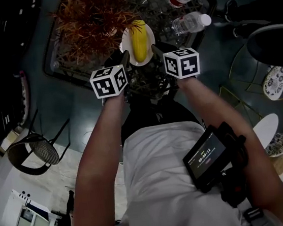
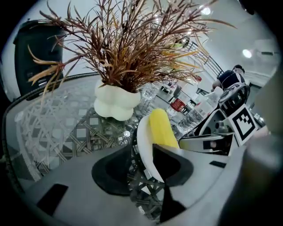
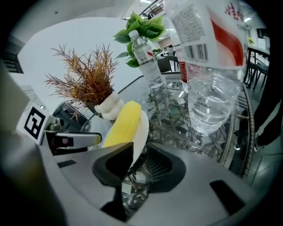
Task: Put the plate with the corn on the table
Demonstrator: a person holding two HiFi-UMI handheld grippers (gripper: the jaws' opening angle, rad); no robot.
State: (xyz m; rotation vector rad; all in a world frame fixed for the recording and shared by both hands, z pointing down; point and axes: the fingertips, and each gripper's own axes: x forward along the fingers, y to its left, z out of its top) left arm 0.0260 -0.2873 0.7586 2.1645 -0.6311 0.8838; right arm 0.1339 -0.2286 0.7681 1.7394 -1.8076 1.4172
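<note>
Nearest in the head view, a small screen [image 1: 208,159] is carried on the right forearm. Beyond it, the plate [image 1: 128,39] with the corn [image 1: 139,41] is seen on the woven desk [image 1: 161,5], beside the plant [image 1: 92,21], flanked by the left tool [image 1: 125,60] and the right tool [image 1: 155,52].

In the left gripper view, the left tool [image 2: 140,146] is spread. The plate [image 2: 142,132] rim stands between its jaws, clear of one pad, with the corn [image 2: 161,128] lying on it.

In the right gripper view, the plate [image 3: 142,128] rim is pinched by the right tool [image 3: 140,145]. A bottle [image 3: 212,75] stands near.
</note>
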